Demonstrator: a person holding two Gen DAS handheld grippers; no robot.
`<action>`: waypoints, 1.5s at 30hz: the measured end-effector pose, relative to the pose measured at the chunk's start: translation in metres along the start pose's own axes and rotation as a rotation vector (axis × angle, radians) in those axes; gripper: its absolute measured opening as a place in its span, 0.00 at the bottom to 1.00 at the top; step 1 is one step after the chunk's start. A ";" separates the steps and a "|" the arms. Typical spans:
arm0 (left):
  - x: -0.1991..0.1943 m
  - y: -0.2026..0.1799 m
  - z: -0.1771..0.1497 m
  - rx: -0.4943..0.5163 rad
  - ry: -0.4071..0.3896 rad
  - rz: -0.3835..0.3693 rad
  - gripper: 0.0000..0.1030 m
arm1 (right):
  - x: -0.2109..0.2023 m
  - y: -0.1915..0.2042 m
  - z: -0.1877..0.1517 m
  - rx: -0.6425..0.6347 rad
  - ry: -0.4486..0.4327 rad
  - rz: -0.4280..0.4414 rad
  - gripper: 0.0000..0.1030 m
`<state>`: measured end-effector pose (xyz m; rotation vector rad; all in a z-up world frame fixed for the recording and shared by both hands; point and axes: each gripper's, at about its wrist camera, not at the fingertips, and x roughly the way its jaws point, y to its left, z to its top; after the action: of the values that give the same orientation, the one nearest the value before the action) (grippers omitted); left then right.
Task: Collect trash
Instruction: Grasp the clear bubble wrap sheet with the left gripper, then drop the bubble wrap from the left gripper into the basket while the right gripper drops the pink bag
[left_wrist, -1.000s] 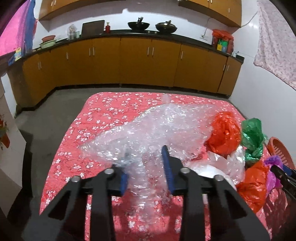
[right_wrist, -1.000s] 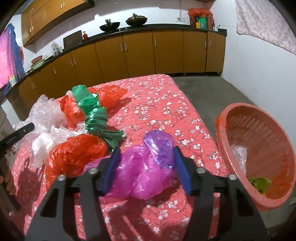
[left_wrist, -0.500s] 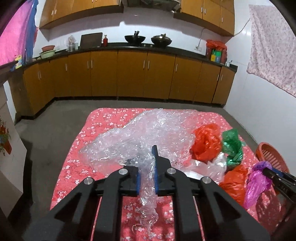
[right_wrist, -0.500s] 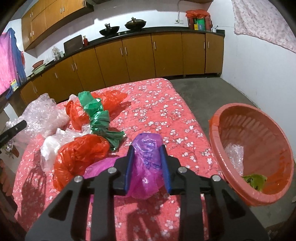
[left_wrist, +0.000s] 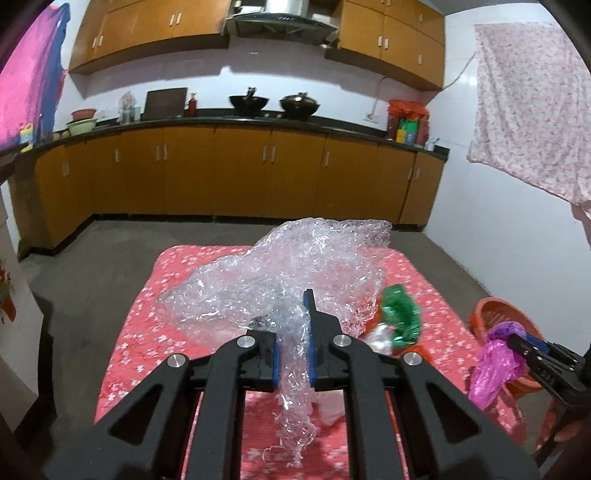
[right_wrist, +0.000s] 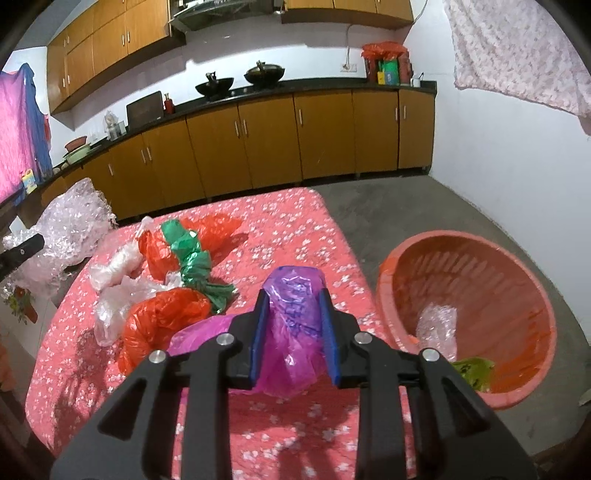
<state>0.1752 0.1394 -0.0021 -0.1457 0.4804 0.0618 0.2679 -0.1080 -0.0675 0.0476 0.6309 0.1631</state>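
Gripped between the left gripper's jaws, bubble wrap is held up above the table. A purple bag is clamped in the right gripper, beside the basket; red bags and a green bag lie on the table.
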 end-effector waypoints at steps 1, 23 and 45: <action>-0.001 -0.005 0.001 0.005 -0.005 -0.014 0.10 | -0.002 -0.002 0.001 0.002 -0.005 -0.003 0.26; 0.031 -0.153 -0.010 0.081 0.054 -0.315 0.10 | -0.060 -0.110 0.016 0.078 -0.135 -0.259 0.26; 0.086 -0.270 -0.030 0.171 0.166 -0.471 0.10 | -0.057 -0.193 0.020 0.140 -0.178 -0.404 0.26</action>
<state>0.2630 -0.1303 -0.0347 -0.0934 0.6034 -0.4546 0.2605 -0.3075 -0.0361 0.0682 0.4622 -0.2736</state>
